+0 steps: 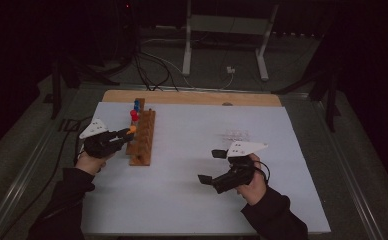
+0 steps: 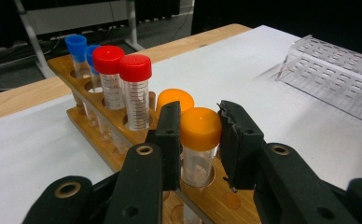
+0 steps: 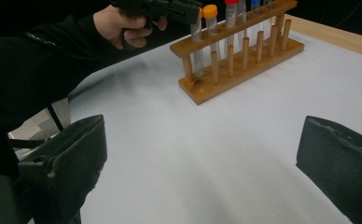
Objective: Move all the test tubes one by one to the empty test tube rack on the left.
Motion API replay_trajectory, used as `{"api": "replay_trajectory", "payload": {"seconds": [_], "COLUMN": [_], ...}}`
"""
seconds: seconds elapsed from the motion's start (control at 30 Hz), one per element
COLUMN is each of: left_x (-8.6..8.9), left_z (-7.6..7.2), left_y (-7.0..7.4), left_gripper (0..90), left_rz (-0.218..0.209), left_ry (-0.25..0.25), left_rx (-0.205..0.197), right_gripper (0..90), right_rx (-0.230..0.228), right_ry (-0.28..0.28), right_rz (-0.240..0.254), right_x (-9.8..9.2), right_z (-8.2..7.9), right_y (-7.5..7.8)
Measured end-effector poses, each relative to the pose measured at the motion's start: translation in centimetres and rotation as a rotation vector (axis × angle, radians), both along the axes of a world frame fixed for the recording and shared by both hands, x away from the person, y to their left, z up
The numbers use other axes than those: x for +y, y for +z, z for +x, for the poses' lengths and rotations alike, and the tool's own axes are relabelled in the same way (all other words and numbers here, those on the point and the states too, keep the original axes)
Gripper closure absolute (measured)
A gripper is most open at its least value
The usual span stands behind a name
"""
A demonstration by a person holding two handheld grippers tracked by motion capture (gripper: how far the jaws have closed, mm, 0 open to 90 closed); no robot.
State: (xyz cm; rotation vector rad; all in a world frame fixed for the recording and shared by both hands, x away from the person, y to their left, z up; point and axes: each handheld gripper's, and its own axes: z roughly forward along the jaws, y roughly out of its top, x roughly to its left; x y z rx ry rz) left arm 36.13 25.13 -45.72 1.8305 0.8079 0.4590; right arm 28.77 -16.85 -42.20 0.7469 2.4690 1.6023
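L claw (image 2: 200,135) grips orange-cap tube (image 2: 199,135).

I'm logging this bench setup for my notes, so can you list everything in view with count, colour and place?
Orange-capped tube: one, clear with orange cap, in a rack hole, clamped at the cap.
Second orange-capped tube: one, just behind it in the rack.
Red-capped tubes: two, mid rack.
Blue-capped tubes: two, far end of the rack.
Wooden rack: one, brown, left part of the sheet.
Clear plastic rack: one, transparent, right of the wooden rack.
White sheet: one, covering the table.
Left gripper: black, shut on the orange cap.
Right gripper: black, open above bare sheet.
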Motion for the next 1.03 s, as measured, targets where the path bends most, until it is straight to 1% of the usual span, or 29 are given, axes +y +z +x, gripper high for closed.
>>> {"api": "replay_trajectory", "payload": {"seconds": [0.07, 0.13, 0.17, 0.2, 0.27, 0.3, 0.33, 0.37, 0.43, 0.47, 0.5, 0.53, 0.6, 0.67, 0.77, 0.8, 0.87, 0.93, 1.0, 1.03], "left_x": [0.0, -0.1, 0.0, -0.1, 0.0, 0.1, 0.0, 0.0, -0.1, -0.2, -0.2, -0.1, -0.1, -0.2, -0.7, -1.0, -1.5, -2.1, -2.6, -2.8], "left_z": [0.0, 0.0, -0.1, -0.3, -1.0, -1.3, -1.7, -2.1, -2.9, -3.4, -3.9, -4.3, -5.2, -6.2, -7.7, -8.2, -9.0, -9.6, -9.9, -9.9], "left_y": [0.1, 0.2, 0.3, 0.4, 0.9, 1.1, 1.3, 1.5, 1.8, 1.9, 2.0, 2.1, 2.1, 1.8, 1.0, 0.7, -0.1, -1.0, -1.6, -1.8], "left_gripper": [71.6, 71.0, 69.1, 61.3, 49.0, 42.9, 36.3, 31.4, 19.9, 15.8, 13.8, 11.0, 1.3, 1.3, 0.5, 0.5, 0.5, 0.5, 0.5, 0.5], "left_rz": [0.006, 0.011, 0.009, 0.010, -0.002, -0.012, -0.010, -0.004, -0.013, -0.020, -0.040, -0.053, -0.077, -0.100, -0.109, -0.092, -0.096, -0.084, -0.053, -0.052], "left_ry": [-0.002, -0.013, -0.024, -0.026, -0.040, -0.051, -0.061, -0.059, -0.077, -0.080, -0.096, -0.116, -0.162, -0.165, -0.187, -0.184, -0.189, -0.200, -0.226, -0.238], "left_rx": [0.002, 0.011, 0.013, 0.008, -0.002, 0.001, -0.001, -0.006, 0.006, 0.004, 0.009, 0.013, 0.023, 0.024, 0.035, 0.031, 0.016, 0.015, 0.027, 0.034], "right_gripper": [1.4, 1.4, 1.4, 1.4, 1.4, 1.4, 1.4, 1.4, 1.4, 1.4, 1.4, 1.4, 1.4, 1.4, 1.4, 1.4, 1.4, 1.4, 1.4, 1.4], "right_rx": [0.003, 0.003, 0.005, 0.006, 0.008, 0.009, 0.010, 0.009, 0.006, 0.005, 0.003, 0.002, 0.001, -0.001, -0.008, -0.010, -0.014, -0.016, -0.017, -0.016], "right_ry": [0.001, 0.002, 0.003, 0.005, 0.003, 0.002, 0.003, 0.002, 0.001, 0.001, -0.001, -0.001, -0.004, -0.006, -0.010, -0.011, -0.013, -0.013, -0.013, -0.012], "right_rz": [0.002, 0.002, 0.002, 0.003, 0.006, 0.009, 0.011, 0.011, 0.011, 0.011, 0.009, 0.009, 0.010, 0.006, 0.001, 0.001, 0.004, 0.004, 0.004, 0.002], "right_x": [0.0, 0.0, 0.0, 0.0, -0.1, -0.2, -0.2, -0.2, -0.3, -0.3, -0.3, -0.3, -0.3, -0.3, -0.3, -0.3, -0.3, -0.3, -0.3, -0.3], "right_z": [0.0, 0.0, 0.0, 0.1, 0.1, 0.1, 0.1, 0.1, 0.1, 0.1, 0.1, 0.0, 0.0, 0.0, -0.1, -0.1, -0.1, -0.1, -0.1, -0.1], "right_y": [0.0, 0.0, 0.0, 0.0, 0.0, 0.0, 0.0, 0.1, 0.1, 0.1, 0.1, 0.1, 0.1, 0.0, -0.1, -0.1, -0.1, -0.2, -0.2, -0.2]}}
